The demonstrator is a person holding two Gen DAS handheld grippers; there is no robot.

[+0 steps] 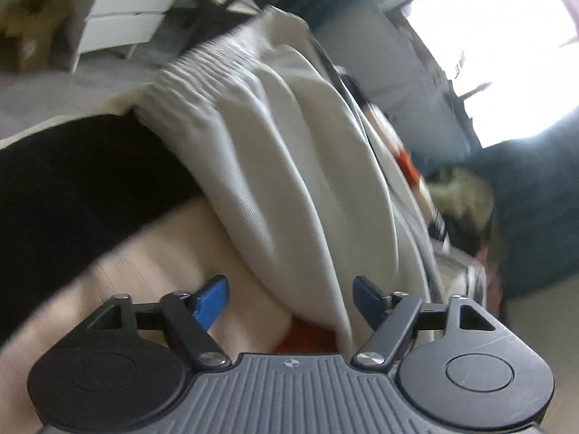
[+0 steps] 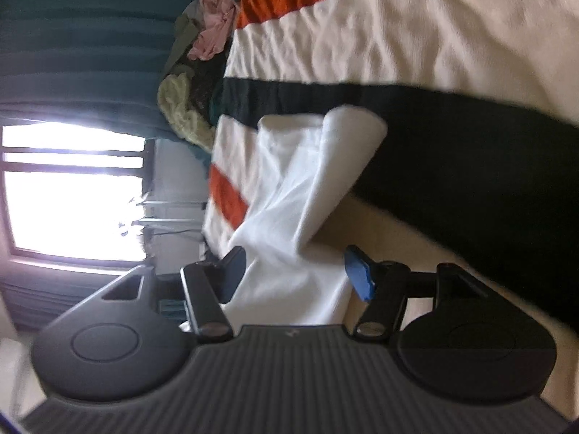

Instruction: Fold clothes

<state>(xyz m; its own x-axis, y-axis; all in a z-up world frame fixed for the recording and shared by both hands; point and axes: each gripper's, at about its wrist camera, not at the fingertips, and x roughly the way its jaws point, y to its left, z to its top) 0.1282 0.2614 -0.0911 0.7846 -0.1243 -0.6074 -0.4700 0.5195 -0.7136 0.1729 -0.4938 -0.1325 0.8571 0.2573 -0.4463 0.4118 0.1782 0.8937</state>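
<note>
Across the cream bed blanket with black and orange stripes [image 2: 452, 36] lies a white ribbed knit garment [image 2: 289, 181], soft, floppy; grab ribbed hem. Left claw [image 1: 291, 300], right claw [image 2: 295, 275] both wide, straddling cloth.

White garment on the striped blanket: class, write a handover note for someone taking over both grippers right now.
Left gripper: fingers open, white garment bunched between them, not clamped.
Right gripper: fingers open, the garment running between them, not clamped.
The garment lies on the striped blanket, one end rolled or folded over the black stripe. A pile of other clothes sits at the blanket's far edge.
Done: apparently a partial fold; blur makes it hard to judge.
Left: probably regrip, finish folding, then take the pile.
</note>
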